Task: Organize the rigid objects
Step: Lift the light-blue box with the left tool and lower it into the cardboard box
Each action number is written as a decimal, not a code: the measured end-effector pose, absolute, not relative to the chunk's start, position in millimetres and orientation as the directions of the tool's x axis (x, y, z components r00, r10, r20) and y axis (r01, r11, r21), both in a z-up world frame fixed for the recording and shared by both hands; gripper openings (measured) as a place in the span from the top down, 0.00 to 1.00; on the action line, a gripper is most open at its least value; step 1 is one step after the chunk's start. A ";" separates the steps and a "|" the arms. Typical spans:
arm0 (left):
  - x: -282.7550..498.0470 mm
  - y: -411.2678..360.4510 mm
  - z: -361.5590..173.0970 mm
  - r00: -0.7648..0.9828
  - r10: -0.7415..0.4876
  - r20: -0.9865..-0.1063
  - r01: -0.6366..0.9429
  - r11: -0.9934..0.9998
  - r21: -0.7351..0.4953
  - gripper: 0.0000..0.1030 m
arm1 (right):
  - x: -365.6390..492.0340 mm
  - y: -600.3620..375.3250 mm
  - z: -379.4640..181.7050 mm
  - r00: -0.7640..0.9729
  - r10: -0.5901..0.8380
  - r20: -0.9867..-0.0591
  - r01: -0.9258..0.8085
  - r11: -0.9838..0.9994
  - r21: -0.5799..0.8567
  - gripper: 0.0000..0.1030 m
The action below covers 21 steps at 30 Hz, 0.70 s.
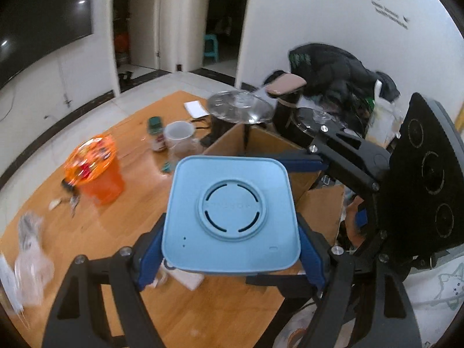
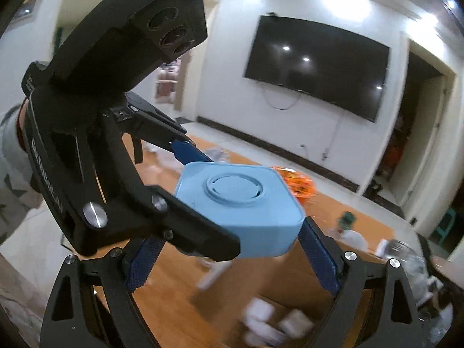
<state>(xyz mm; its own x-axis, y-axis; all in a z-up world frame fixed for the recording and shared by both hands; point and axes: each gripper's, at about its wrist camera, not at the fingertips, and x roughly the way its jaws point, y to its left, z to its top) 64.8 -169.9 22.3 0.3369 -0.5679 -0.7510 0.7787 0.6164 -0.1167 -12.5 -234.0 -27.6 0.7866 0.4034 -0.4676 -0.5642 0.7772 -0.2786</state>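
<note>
Pale blue square device (image 1: 230, 214) held aloft over wooden table (image 1: 174, 304), pinched between left gripper (image 1: 232, 256) fingers; right gripper (image 2: 232, 256) spread wide beside it (2 tools crowding). Cardboard box (image 1: 261, 142) just beyond; risk: slick casing slips during handover

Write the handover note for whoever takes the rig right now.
Left gripper: jaws shut on the blue square box, held above the wooden table.
Right gripper: jaws open, either side of the same box's far end, not visibly clamped.
Cardboard box stands open just beyond; white items already lie inside.
Left: drop the blue box in; orange cup, jar and white mug remain on the table.
</note>
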 end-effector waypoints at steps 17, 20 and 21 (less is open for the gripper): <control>95.5 -244.5 -9.0 0.185 -0.495 -0.849 0.805 0.572 -0.158 0.16 | 17.3 -312.5 -53.9 0.688 0.198 -0.699 -0.453 0.869 -0.200 0.20; 94.3 -206.7 6.2 0.263 -0.529 -0.807 0.778 0.611 -0.147 0.13 | 15.9 -311.6 -49.1 0.700 0.187 -0.690 -0.437 0.875 -0.206 0.17; 93.7 -194.7 9.0 0.298 -0.534 -0.791 0.762 0.632 -0.140 0.12 | 15.1 -310.5 -46.0 0.702 0.189 -0.687 -0.436 0.877 -0.204 0.17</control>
<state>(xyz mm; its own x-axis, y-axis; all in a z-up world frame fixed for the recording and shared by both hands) 93.7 -194.7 9.0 0.2976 -0.5339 -0.7915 0.7618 0.6325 -0.1402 15.1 -310.5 -46.0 0.7021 0.1890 -0.6865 -0.4357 0.8766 -0.2042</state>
